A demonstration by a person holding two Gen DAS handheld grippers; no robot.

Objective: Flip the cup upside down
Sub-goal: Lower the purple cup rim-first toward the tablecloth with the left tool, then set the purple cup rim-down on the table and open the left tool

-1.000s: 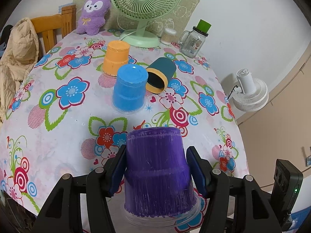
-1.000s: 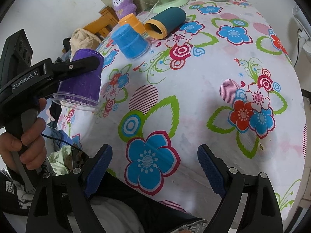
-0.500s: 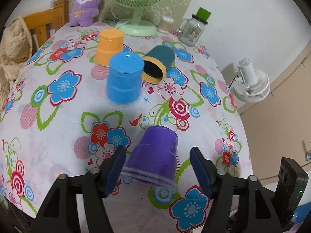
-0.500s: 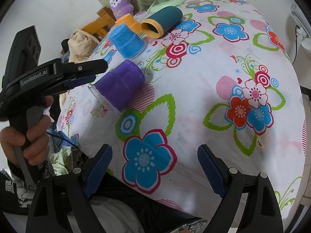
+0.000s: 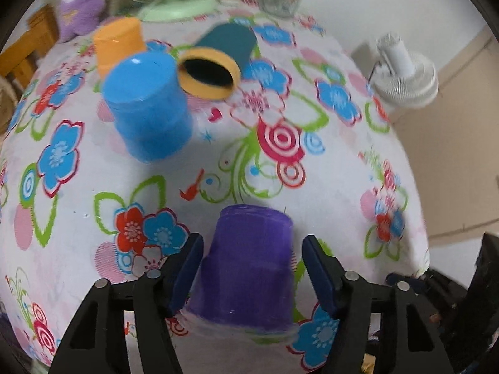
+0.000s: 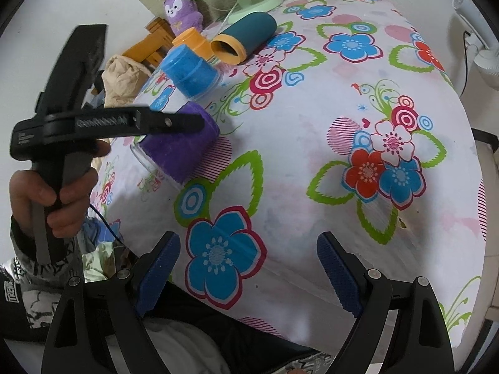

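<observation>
The purple cup [image 5: 249,265] stands inverted, rim down, on the tablecloth [image 5: 280,162], nearer the table edge than the blue cup [image 5: 146,109]. The left gripper [image 5: 251,268] brackets it, jaws released and clear of its sides. The right gripper [image 6: 246,277] hangs open, empty. Step in hand: release. Next: withdraw straight back without nudging the cup.

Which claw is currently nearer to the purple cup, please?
The left. The left claw straddles the purple cup, one finger on each side of it. The right claw sits open at the table's near edge, well clear of it.
</observation>
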